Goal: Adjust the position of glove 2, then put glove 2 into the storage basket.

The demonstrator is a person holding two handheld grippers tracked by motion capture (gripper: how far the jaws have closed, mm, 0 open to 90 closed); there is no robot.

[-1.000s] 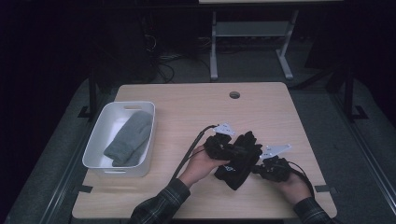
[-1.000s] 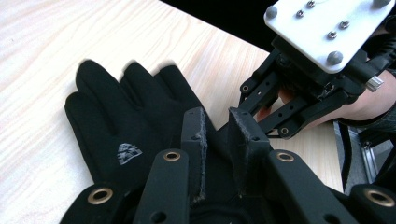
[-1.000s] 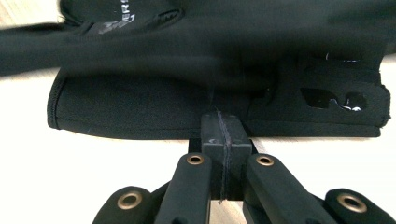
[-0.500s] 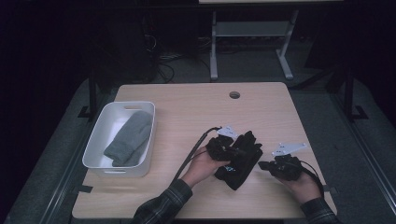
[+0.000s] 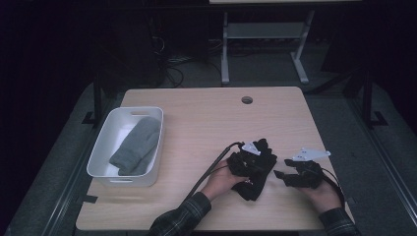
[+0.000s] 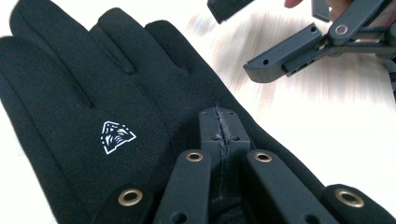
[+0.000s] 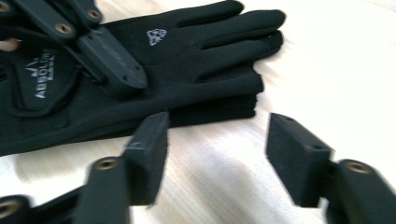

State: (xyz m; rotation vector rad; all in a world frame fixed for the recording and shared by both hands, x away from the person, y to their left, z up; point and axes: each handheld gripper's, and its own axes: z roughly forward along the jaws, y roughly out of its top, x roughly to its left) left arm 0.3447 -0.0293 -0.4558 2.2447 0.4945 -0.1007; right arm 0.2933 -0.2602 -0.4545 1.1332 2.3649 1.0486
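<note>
On the pale wood-grain table (image 5: 206, 128) my left gripper (image 6: 218, 122) pinches the soft, matte black gloves (image 6: 93, 107); my right gripper (image 7: 212, 140), just opened, hangs empty beside them; dark room beyond.

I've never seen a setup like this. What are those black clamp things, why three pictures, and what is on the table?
A person sits at a wooden table and holds a hand-operated clamp in each hand. The high view looks down from above; each of the other two pictures comes from a camera riding on one clamp, looking along its jaws. The left gripper has its jaws shut, pinching a pair of black gloves lying stacked on the table. The right gripper sits beside the gloves; its jaws have just been opening, with nothing between them. At the table's left stands a white bin with a grey folded cloth item inside.
</note>
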